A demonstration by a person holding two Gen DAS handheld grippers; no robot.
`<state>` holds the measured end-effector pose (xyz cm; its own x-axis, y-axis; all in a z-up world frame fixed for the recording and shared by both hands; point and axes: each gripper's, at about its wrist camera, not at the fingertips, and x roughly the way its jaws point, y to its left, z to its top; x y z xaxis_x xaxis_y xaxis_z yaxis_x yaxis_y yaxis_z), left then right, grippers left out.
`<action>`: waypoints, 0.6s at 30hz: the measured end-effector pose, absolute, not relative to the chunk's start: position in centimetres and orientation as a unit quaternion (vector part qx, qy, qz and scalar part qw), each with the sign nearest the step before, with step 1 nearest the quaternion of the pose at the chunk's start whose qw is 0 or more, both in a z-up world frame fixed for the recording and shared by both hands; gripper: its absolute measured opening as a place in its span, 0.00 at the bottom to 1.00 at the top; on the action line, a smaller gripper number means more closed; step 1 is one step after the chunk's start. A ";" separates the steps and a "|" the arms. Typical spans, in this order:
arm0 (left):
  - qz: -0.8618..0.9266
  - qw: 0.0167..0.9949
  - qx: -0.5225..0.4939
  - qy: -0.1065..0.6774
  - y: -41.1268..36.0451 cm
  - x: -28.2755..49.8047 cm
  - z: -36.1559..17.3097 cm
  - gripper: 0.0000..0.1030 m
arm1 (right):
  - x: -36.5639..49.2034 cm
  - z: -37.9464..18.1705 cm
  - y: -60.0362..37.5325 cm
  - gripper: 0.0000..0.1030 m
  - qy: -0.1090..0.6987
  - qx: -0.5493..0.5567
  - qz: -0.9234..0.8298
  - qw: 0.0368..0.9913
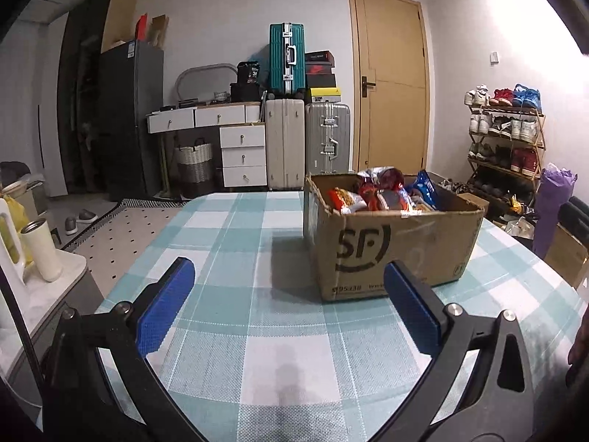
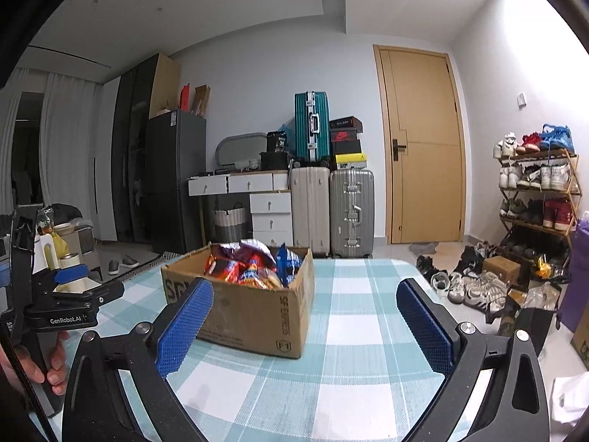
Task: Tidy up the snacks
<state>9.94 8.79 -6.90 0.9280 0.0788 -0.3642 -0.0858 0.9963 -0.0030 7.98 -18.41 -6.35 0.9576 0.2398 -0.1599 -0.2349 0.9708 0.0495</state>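
Observation:
An open cardboard box (image 1: 390, 250) printed "SF" stands on the table covered with a teal and white checked cloth (image 1: 235, 250). Several snack bags (image 1: 383, 195) in red, orange and blue fill it. My left gripper (image 1: 289, 287) hangs open over the cloth, with the box just ahead and to its right. In the right wrist view the same box (image 2: 250, 302) sits ahead and slightly left, snack bags (image 2: 250, 265) showing above its rim. My right gripper (image 2: 305, 309) stands wide open with nothing between its blue pads (image 2: 184, 328). The left gripper (image 2: 70, 291) appears at that view's left edge, held by a hand.
A side counter with a cream tumbler (image 1: 40, 250) stands left of the table. Behind are suitcases (image 1: 305, 143), white drawers (image 1: 243, 154), a dark fridge (image 1: 129, 118), a wooden door (image 1: 394, 81) and a shoe rack (image 1: 508, 140). Shoes and bags (image 2: 475, 283) litter the floor on the right.

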 end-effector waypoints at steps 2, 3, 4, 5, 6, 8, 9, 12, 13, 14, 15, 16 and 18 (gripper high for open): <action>0.040 0.983 -0.014 0.178 8.9 9.8 -6.8 1.00 | 8.8 -7.1 -18.3 0.98 0.100 0.012 0.114 0.988; 0.041 0.983 -0.013 0.177 8.9 9.8 -6.8 1.00 | 9.2 -7.2 -18.3 0.98 0.104 0.014 0.114 0.988; 0.039 0.983 -0.011 0.178 8.8 9.9 -6.9 1.00 | 9.2 -7.3 -18.3 0.98 0.106 0.015 0.115 0.988; 0.038 0.983 -0.009 0.178 8.7 9.8 -6.9 1.00 | 9.7 -7.5 -18.3 0.98 0.112 0.017 0.116 0.987; 0.039 0.984 -0.006 0.175 8.6 9.9 -7.0 1.00 | 10.0 -7.7 -18.2 0.98 0.118 0.016 0.115 0.986; 0.042 0.985 -0.005 0.169 8.6 9.4 -6.7 1.00 | 11.1 -8.2 -17.9 0.99 0.142 0.009 0.110 0.984; 0.041 0.986 -0.006 0.164 8.6 9.3 -6.7 1.00 | 11.4 -8.4 -17.6 0.99 0.150 0.002 0.105 0.983; 0.036 0.986 -0.009 0.163 8.7 9.1 -6.6 1.00 | 11.2 -8.7 -16.9 0.99 0.140 -0.010 0.108 0.984; 0.035 0.987 -0.008 0.159 8.7 9.0 -6.6 1.00 | 11.1 -8.7 -16.8 0.99 0.141 -0.011 0.108 0.984; 0.034 0.986 -0.007 0.161 8.6 9.0 -6.6 1.00 | 11.2 -8.7 -16.9 0.99 0.140 -0.009 0.108 0.984; 0.034 0.986 -0.007 0.163 8.7 9.2 -6.6 1.00 | 11.5 -8.9 -16.8 0.99 0.144 -0.008 0.106 0.984; 0.035 0.986 -0.007 0.163 8.7 9.4 -6.7 1.00 | 11.5 -8.9 -17.0 0.99 0.144 -0.008 0.105 0.984; 0.034 0.986 -0.008 0.163 8.7 9.4 -6.7 1.00 | 11.6 -8.9 -17.0 1.00 0.143 -0.009 0.105 0.984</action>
<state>9.41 8.69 -6.72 0.9446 0.0645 -0.3220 -0.0699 0.9975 -0.0054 11.60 -16.96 -8.93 0.9369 0.2046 -0.2834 -0.2096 0.9777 0.0128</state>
